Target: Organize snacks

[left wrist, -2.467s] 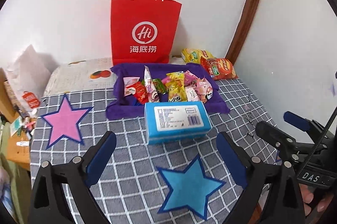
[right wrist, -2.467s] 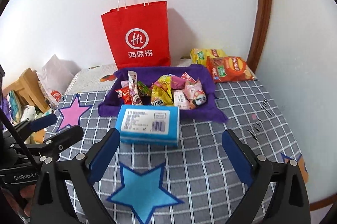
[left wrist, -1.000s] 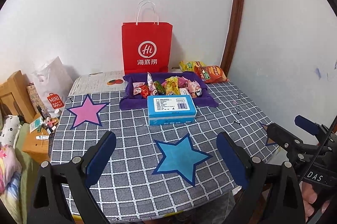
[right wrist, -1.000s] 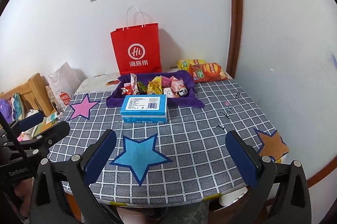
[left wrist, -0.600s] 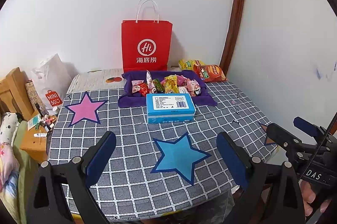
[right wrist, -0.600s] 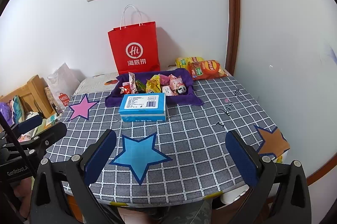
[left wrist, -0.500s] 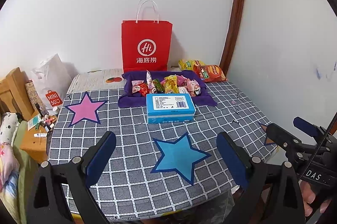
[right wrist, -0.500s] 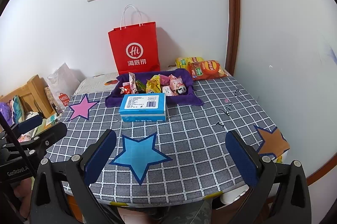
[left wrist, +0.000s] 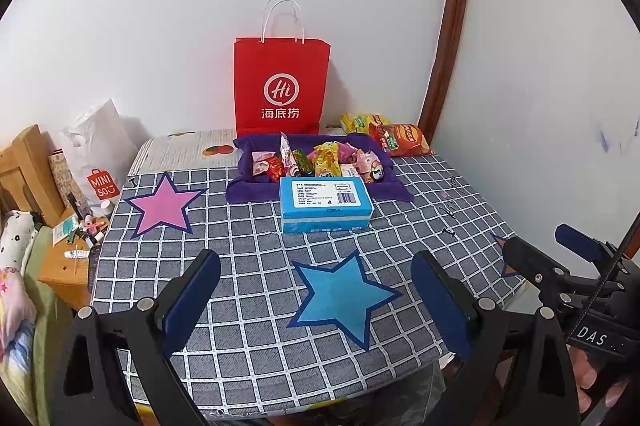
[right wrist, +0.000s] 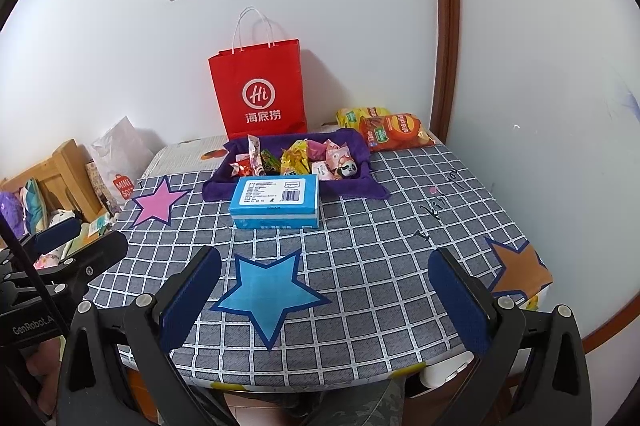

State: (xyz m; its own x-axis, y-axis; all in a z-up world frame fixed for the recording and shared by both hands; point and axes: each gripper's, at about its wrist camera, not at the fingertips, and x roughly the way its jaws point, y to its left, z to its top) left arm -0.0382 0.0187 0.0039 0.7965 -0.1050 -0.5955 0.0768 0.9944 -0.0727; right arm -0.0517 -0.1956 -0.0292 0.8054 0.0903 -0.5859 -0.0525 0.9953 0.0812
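A purple cloth tray (left wrist: 246,186) (right wrist: 370,188) at the table's far side holds several small wrapped snacks (left wrist: 326,162) (right wrist: 296,156). A blue box (left wrist: 326,204) (right wrist: 276,200) lies just in front of it. Two chip bags (left wrist: 400,138) (right wrist: 394,132) lie at the far right by the wall. My left gripper (left wrist: 316,300) is open and empty, held above the table's near edge. My right gripper (right wrist: 326,300) is open and empty too, beside it; it also shows in the left wrist view (left wrist: 560,262).
A red paper bag (left wrist: 282,90) (right wrist: 260,92) stands against the wall behind the tray. The checked tablecloth (left wrist: 248,266) carries pink (left wrist: 164,206), blue (left wrist: 340,298) and orange (right wrist: 518,266) stars. A wooden side table (left wrist: 68,266) with clutter stands at the left.
Both grippers have drawn back and up from the table since 2.5 s ago, so the tray and box look smaller. In the last half second nothing has visibly moved.
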